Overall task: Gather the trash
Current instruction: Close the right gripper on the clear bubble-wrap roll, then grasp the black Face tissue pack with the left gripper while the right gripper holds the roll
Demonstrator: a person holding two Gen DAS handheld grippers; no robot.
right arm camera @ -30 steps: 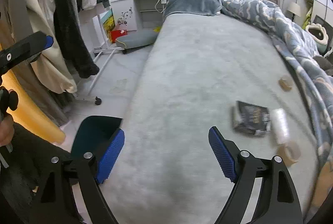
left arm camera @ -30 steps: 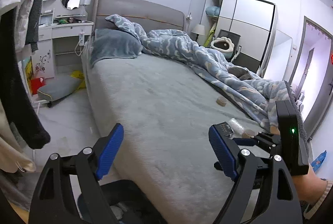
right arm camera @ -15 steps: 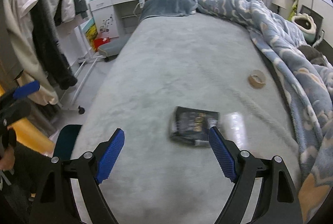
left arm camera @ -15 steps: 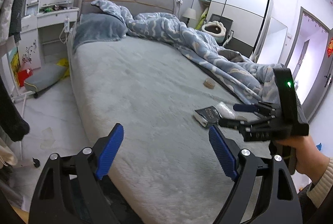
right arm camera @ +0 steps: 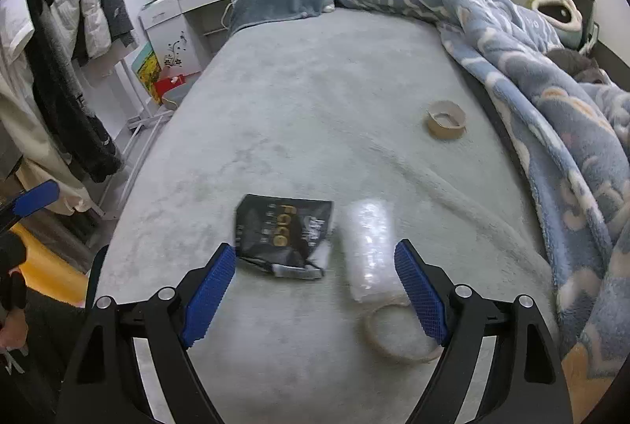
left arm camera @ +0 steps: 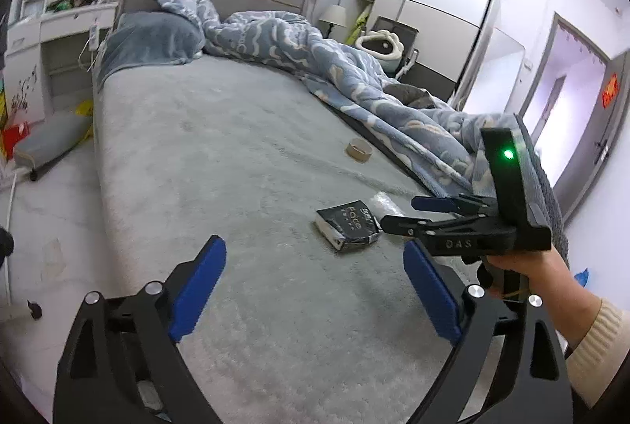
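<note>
Two wrappers (right arm camera: pixel 283 231) seemingly before right hand-held gripper (right arm camera: pixel 315 286)

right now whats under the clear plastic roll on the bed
The clear plastic roll lies on the grey bed cover, its near end overlapping the rim of a tape ring. Whether anything else sits beneath it is hidden.

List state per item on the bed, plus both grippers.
left gripper: open, empty, jaws have just been opening
right gripper: open, empty, above the packet
black packet: flat on bed, crumpled
clear plastic roll: lying beside packet
near tape ring: flat on bed
far tape ring: flat, apart from the rest
blanket: bunched along one side
</note>
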